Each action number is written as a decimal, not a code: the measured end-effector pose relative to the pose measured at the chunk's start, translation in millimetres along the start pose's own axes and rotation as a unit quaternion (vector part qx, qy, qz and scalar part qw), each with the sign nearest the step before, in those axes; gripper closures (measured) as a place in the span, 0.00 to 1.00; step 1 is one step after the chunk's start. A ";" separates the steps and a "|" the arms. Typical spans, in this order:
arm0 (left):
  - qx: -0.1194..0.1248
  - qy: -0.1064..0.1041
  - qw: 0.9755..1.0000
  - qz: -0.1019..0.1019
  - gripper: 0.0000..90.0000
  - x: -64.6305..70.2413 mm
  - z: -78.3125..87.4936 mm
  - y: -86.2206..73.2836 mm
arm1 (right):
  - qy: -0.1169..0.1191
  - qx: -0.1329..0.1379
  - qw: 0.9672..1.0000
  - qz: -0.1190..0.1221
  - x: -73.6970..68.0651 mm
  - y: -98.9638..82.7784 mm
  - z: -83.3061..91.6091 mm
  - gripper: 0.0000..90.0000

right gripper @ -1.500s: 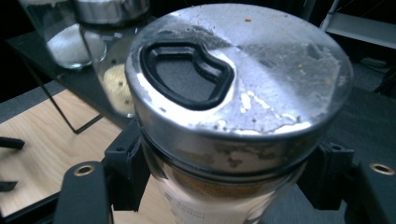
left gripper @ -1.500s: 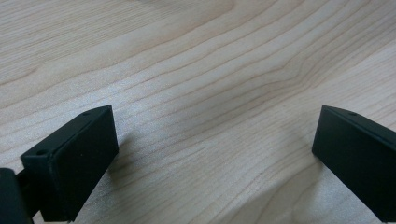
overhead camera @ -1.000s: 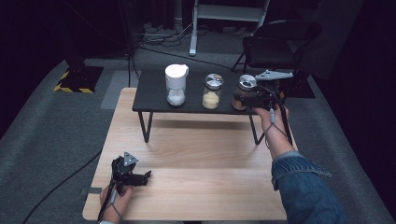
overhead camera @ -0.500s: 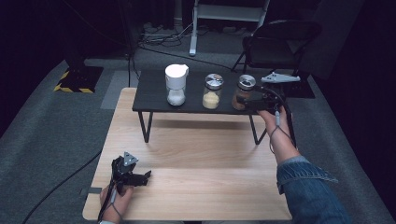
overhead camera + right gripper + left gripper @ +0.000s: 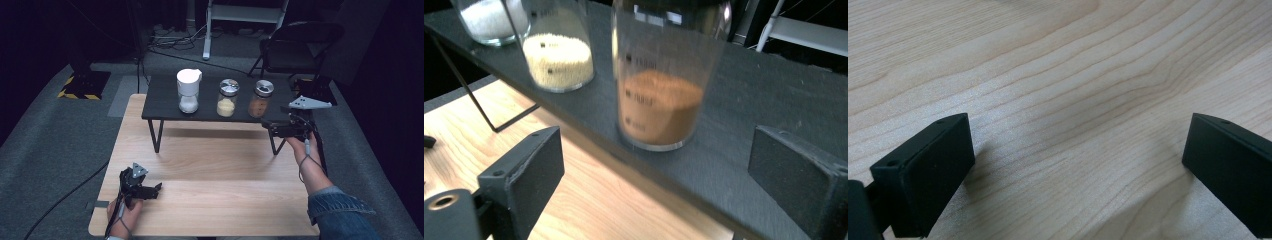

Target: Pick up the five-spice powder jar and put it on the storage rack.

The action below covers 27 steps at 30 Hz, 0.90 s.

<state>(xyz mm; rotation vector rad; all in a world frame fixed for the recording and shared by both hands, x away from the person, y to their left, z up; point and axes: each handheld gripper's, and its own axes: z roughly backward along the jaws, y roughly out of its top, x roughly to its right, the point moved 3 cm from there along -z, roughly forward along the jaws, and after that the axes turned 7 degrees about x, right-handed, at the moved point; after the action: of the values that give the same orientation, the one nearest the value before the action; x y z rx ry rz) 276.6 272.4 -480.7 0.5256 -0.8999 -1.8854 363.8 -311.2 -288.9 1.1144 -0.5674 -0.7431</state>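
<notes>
Jars (image 5: 228, 97): 3 on black shelf (image 5: 160, 97).

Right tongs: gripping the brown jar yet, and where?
Nothing held. The right tongs are open just short of the brown jar; left tongs are open over the table.

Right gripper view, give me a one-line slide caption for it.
Open right claw facing the jar of brown powder on the black shelf, yellow-grain jar beside it.
</notes>
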 end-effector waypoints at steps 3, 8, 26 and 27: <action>0.000 0.000 1.000 0.000 0.00 0.0 0.0 0.0 | -0.002 0.000 1.000 -0.002 -0.6 -9.2 6.5 0.07; 0.000 0.000 1.000 0.000 0.00 0.0 0.0 0.0 | -0.005 0.001 1.000 -0.009 -1.5 -29.8 14.5 0.06; 0.000 0.001 1.000 0.001 0.00 0.4 0.3 -0.2 | -0.016 -0.041 0.999 -0.028 -2.6 -110.4 12.5 0.03; 0.000 0.001 1.000 0.001 0.00 0.4 0.3 -0.2 | -0.015 -0.043 0.999 -0.027 -2.2 -113.4 12.0 0.03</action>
<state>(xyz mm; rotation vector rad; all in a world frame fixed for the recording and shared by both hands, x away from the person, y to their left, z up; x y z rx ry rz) 276.1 272.2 -480.7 0.5259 -0.8994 -1.8838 326.0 -344.9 -391.0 1.0442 -0.5283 -0.8249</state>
